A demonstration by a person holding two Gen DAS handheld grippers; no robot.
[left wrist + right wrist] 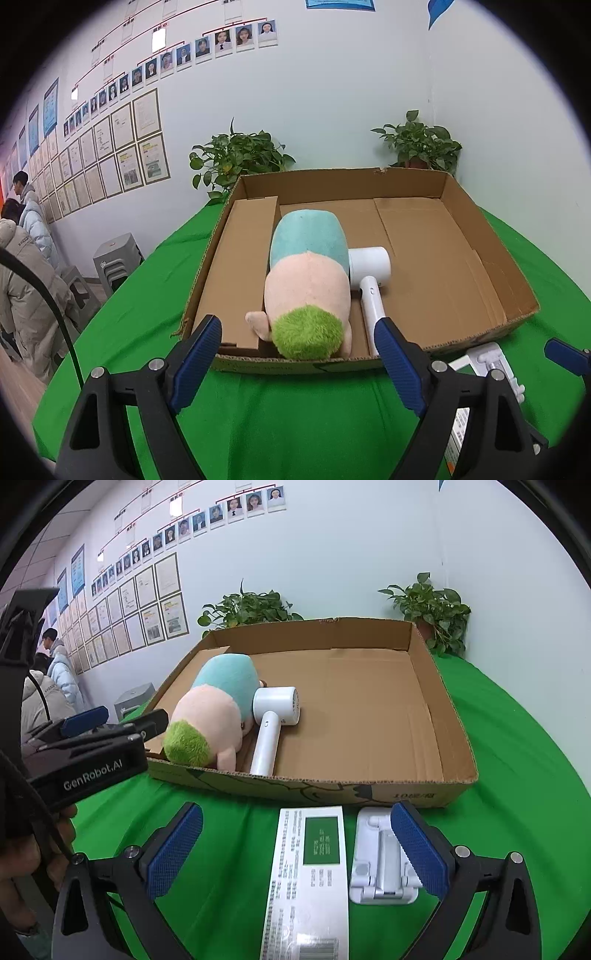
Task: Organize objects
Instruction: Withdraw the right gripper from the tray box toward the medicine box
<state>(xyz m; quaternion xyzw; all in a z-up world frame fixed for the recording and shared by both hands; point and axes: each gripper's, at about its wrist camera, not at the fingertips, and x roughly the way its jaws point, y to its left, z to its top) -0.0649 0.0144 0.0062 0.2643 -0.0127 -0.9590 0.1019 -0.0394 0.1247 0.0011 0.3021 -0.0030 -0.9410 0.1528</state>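
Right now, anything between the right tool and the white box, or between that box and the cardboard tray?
Nothing visible blocks the right tool: it is open and the white box lies between its fingers on the green cloth. On the way to the cardboard tray, only its low near wall must be cleared. The white stand sits close beside the box.
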